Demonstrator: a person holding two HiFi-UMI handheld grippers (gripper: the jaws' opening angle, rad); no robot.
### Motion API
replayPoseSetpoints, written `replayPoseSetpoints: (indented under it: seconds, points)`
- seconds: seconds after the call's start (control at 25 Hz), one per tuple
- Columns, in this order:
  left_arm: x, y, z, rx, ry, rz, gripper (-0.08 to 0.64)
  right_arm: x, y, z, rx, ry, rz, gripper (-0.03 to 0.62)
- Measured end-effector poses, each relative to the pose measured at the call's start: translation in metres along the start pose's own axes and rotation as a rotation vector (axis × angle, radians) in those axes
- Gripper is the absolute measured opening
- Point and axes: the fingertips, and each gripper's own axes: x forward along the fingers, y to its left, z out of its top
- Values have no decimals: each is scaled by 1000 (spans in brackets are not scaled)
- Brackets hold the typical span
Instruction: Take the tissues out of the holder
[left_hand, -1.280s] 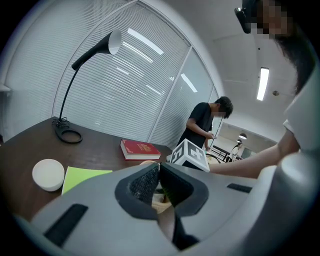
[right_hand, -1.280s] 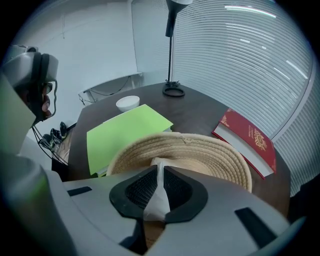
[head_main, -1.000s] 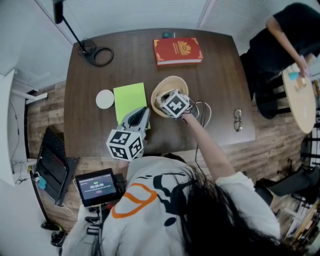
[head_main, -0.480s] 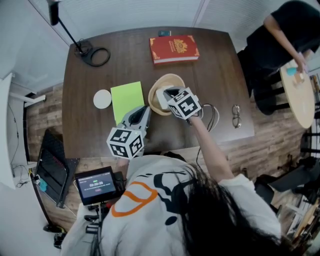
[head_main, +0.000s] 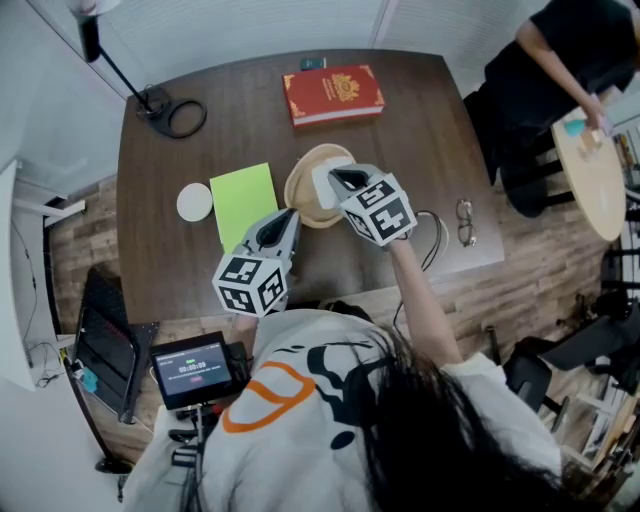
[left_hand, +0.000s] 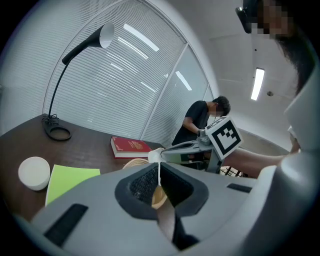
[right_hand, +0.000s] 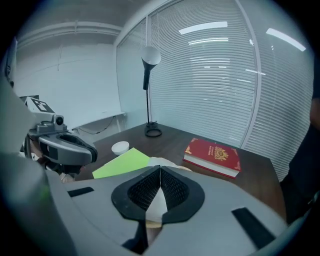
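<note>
A tan bowl-shaped holder (head_main: 298, 190) stands mid-table in the head view, with a white tissue (head_main: 324, 184) rising out of it. My right gripper (head_main: 340, 180) hangs just above the holder's right rim, shut on that tissue. In the right gripper view the white tissue (right_hand: 156, 204) shows pinched between the shut jaws of the right gripper (right_hand: 160, 175). My left gripper (head_main: 285, 220) sits left of the holder near the table's front, shut with nothing in it. The left gripper view shows the holder (left_hand: 132, 163) and the tissue (left_hand: 155, 155) at the right gripper's tip.
A red book (head_main: 332, 95) lies at the back, a green sheet (head_main: 245, 200) and a white disc (head_main: 195, 201) left of the holder. A lamp base (head_main: 165, 110) is at the back left, glasses (head_main: 466, 222) and a cable (head_main: 436, 236) at the right. A person stands by a round table (head_main: 590, 170).
My right gripper has lifted up and back from inside the holder, drawing the white tissue with it. The left gripper has stayed where it was.
</note>
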Motion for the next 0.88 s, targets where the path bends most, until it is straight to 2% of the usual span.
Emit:
replayPoseSetpoints:
  seconds: [0.16, 0.4, 0.64, 0.88]
  points:
    - [8, -6, 1, 3, 5, -18, 0, -20, -10, 6, 28, -54, -26, 14]
    - [24, -22, -1, 13, 24, -64, 0, -48, -29, -5, 72, -63, -69, 14]
    - [39, -39, -5, 26, 45, -103, 0, -72, -46, -26, 115, -69, -119, 14]
    - [52, -52, -8, 37, 63, -133, 0, -94, -69, -59, 147, -25, -186, 14]
